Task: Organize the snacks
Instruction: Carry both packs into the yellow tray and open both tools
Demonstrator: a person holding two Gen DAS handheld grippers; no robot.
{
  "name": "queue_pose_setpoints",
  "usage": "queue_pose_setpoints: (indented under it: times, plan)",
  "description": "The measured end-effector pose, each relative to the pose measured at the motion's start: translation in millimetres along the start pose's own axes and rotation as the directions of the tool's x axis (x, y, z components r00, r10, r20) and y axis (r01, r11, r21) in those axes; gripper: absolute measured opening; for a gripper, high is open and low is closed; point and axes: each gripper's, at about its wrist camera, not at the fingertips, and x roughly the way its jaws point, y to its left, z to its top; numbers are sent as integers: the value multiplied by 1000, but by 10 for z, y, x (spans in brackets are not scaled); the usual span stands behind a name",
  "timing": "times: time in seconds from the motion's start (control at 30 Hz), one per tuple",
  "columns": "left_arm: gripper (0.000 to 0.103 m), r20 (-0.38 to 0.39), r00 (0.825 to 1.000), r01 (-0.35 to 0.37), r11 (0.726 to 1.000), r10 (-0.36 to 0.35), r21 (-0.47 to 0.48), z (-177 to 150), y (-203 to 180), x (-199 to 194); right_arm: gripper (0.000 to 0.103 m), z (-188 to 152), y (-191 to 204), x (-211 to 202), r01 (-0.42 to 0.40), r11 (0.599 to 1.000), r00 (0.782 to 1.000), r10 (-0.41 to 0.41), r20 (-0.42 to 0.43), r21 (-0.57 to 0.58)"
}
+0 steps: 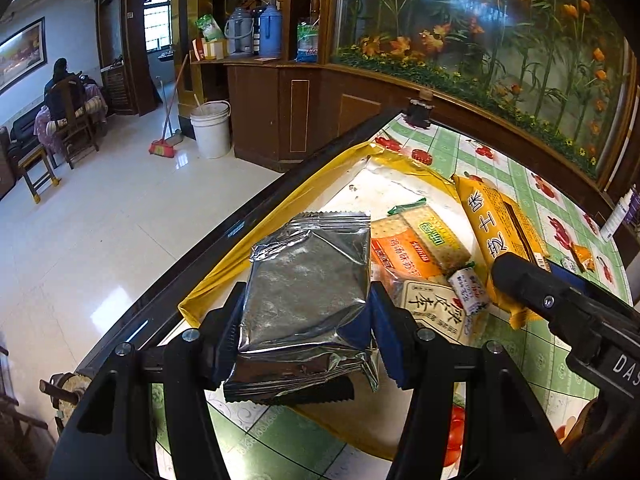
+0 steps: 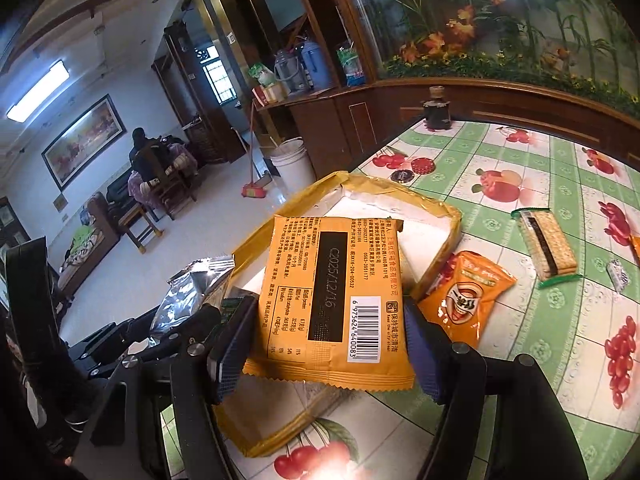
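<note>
Left gripper (image 1: 306,320) clamping a silver foil packet (image 1: 308,276) between blue ribbed pads (image 1: 382,320), jaws about half apart, pressing both long sides. Packet crinkled, shiny, rectangular, with serrated sealed ends, hanging above the near-left part of a shallow tray (image 1: 240,248) wrapped in yellow tape with a white, slightly scuffed floor. Tray sitting at the left edge of the table (image 1: 532,200), on a glossy green-checked oilcloth printed with fruit.

Right gripper (image 2: 332,340) squeezing an orange-yellow biscuit packet (image 2: 332,292) by its two long edges, jaws a little wider than half. Packet flat, smooth plastic, zigzag-cut ends, back side up, showing a barcode, a black date strip and small print; hovering over the same tray (image 2: 440,208).

Lying inside the tray in the left view: cracker packs (image 1: 416,244) in orange and green wrappers, a cream packet with brush lettering (image 1: 434,304), a small white candy (image 1: 468,290). Resting on the cloth toward the table's right side in the right view: an orange crinkled snack bag (image 2: 466,300) just beside the tray, a clear-wrapped cracker stack (image 2: 548,244) with green ends, and farther off a small dark jar (image 2: 437,110) near the far edge.
</note>
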Motion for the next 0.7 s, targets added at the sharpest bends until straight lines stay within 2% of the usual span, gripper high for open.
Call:
queue_pose_setpoints:
  times: [0.7]
  plan:
    - [58, -25, 999, -26, 1000, 26, 15, 38, -23, 174, 71, 85, -77, 308, -3, 1000, 1000, 4, -26, 30]
